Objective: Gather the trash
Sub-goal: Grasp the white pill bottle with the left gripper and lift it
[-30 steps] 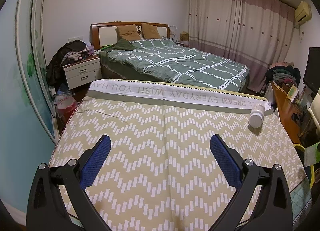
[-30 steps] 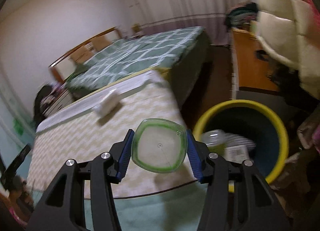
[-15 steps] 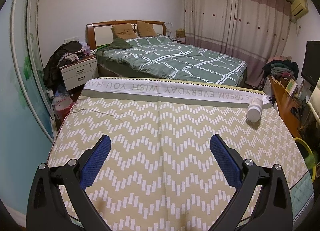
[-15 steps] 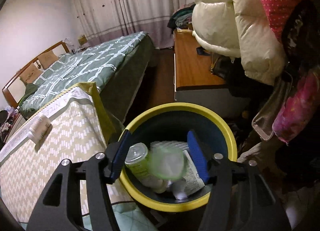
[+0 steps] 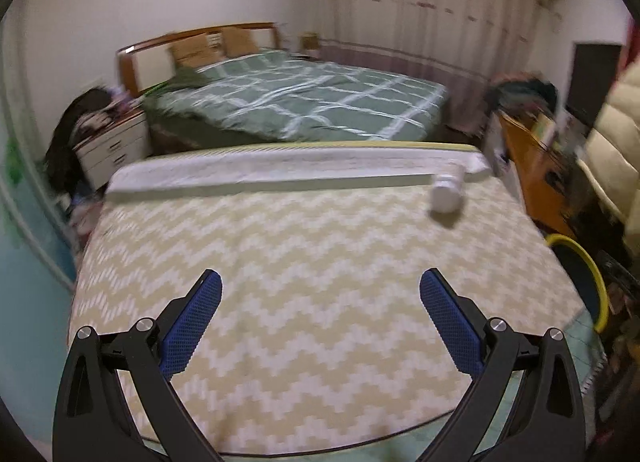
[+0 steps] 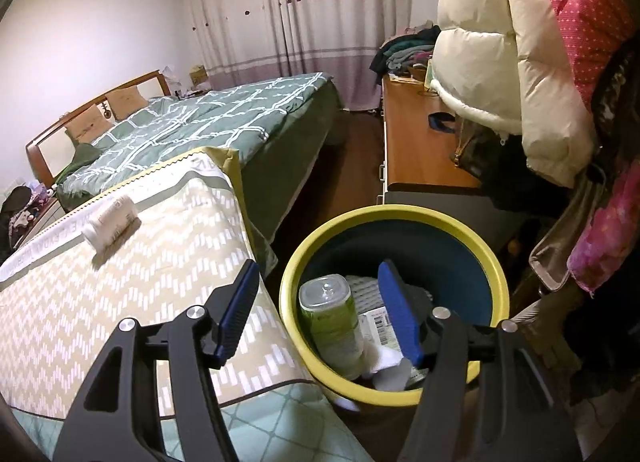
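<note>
Two claws are showing, both empty.

Right claw [image 6: 318, 302]: hanging over the near rim of the bin [image 6: 496, 262], pointing down into it. Its jaws are opening, with nothing between the blue pads. Directly beyond the fingertips, inside the bin, a green bottle [image 6: 332, 322] is lying against the near-left wall, with paper and a white wad just right of it. That drop appears done.

Left claw [image 5: 320, 302]: standing wide open over the near part of the mattress [image 5: 280, 246], gripping nothing. The view is blurring.

One piece of trash is remaining, by my reading: a white bottle [image 5: 446, 194] lying on its side, far ahead and to the right of the left claw, close to the mattress's far right corner, touching the white band of cloth. In the right view the same bottle [image 6: 110, 220] is sitting well to the left of that claw and beyond it.

Handling note for the step in hand, as judgement:
- The right claw is needing to lift straight clear of the rim before swinging, so a finger is not catching the bin.
- The bottle is round and likely to roll; closing the pads across its body rather than along its length is looking safest.
- Coming down from above is avoiding a nudge toward the edge.
</note>
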Demonstrator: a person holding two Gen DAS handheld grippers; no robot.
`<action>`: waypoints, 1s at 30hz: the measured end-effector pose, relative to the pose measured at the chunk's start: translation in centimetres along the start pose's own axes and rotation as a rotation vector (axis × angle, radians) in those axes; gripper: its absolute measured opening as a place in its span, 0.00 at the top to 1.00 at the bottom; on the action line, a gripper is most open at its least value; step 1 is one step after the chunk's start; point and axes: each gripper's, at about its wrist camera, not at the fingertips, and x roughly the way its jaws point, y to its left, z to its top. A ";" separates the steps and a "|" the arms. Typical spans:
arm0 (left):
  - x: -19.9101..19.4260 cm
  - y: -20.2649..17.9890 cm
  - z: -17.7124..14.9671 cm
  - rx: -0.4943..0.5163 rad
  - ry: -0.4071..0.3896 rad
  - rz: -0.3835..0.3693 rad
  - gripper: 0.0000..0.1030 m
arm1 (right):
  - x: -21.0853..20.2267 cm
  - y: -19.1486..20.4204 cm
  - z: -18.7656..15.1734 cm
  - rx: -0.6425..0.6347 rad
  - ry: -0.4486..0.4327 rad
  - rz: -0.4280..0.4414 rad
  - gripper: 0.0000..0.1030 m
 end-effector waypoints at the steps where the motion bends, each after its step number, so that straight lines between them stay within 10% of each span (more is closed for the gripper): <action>1: 0.3 -1.2 0.8 0.024 0.015 -0.037 0.05 | 0.0 -0.1 0.0 0.004 0.000 0.001 0.43; 13: 11.7 -11.2 7.8 0.145 0.181 -0.202 0.05 | 0.6 0.1 0.1 -0.010 0.025 0.013 0.43; 30: 22.9 -16.3 12.1 0.284 0.347 -0.135 0.19 | 1.8 -0.3 0.2 -0.002 0.079 0.041 0.43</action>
